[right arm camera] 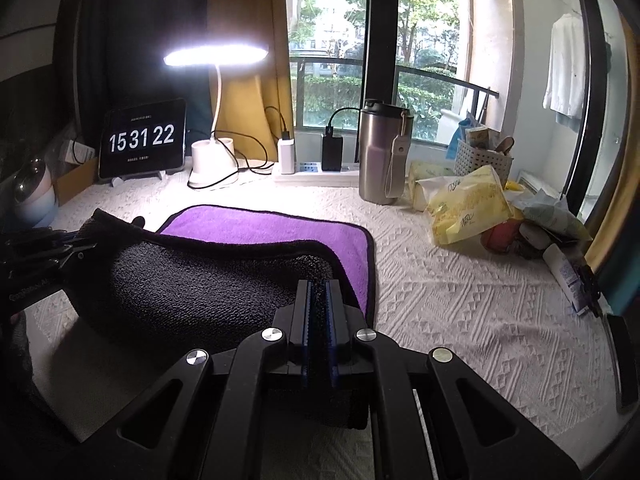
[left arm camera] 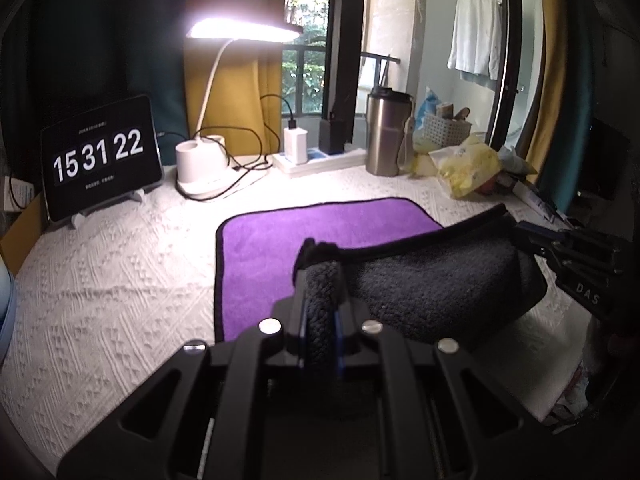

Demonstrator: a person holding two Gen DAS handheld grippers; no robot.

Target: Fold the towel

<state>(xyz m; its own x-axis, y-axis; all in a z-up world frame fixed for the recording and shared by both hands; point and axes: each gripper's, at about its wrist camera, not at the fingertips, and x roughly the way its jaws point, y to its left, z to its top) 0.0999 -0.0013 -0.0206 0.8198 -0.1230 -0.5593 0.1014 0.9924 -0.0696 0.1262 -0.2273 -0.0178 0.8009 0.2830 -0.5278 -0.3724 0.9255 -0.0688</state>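
Both tools reach forward, level: the left tool (left arm camera: 320, 280) and right tool (right arm camera: 319, 292) each pinch the towel (right arm camera: 224, 280). Ahead, the clock (right arm camera: 142, 138) reads 15 31 22.

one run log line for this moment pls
step: first fold | left gripper: shut on towel | right gripper: shut on towel | towel: near edge lifted, dark side up, far part flat

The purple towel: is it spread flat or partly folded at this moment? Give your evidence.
Partly folded. The left gripper and right gripper each pinch a near corner, lifting the towel's dark underside over its flat purple face.
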